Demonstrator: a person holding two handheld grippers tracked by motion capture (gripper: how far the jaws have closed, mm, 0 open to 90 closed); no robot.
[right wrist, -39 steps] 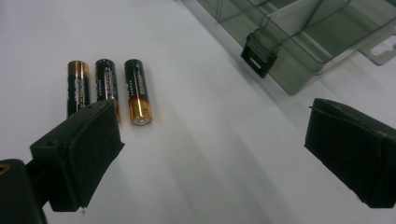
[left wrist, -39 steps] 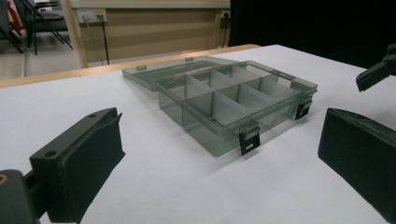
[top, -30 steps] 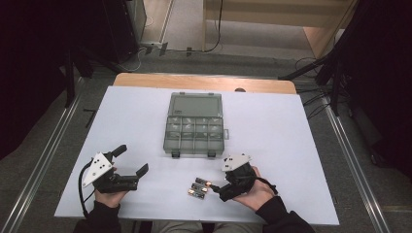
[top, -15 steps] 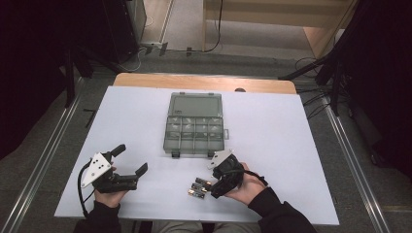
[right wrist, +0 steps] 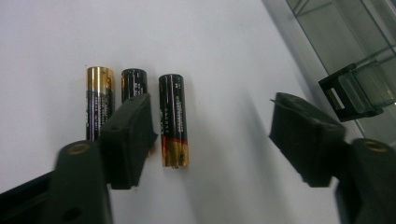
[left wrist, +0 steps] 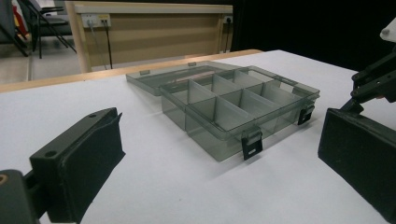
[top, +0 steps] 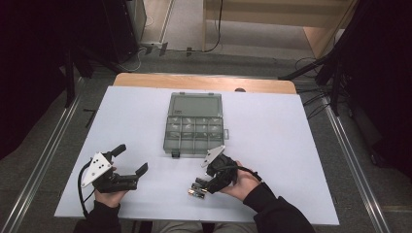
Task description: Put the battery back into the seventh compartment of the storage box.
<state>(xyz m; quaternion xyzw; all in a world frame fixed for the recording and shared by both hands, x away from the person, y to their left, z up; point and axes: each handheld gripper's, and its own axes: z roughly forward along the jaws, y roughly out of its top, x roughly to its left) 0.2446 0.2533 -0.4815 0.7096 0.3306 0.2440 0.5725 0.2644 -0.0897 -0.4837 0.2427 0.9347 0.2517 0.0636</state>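
Three batteries (right wrist: pixel 135 112) lie just ahead of the right gripper (right wrist: pixel 215 126), jaws apart — none grasped. Organizer box (top: pixel 195 127) lies open, compartments apparently unfilled. Left gripper (top: pixel 130 160) spread, idle — sorting seemingly unstarted.

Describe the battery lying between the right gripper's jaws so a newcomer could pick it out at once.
Start at the clear compartment box in the middle of the white table; just in front of its near edge, by the right gripper, three batteries lie side by side. In the right gripper view, the one meant is the row's rightmost, nearest the box's latch, lying wholly in the open gap while one jaw overlaps its neighbour.
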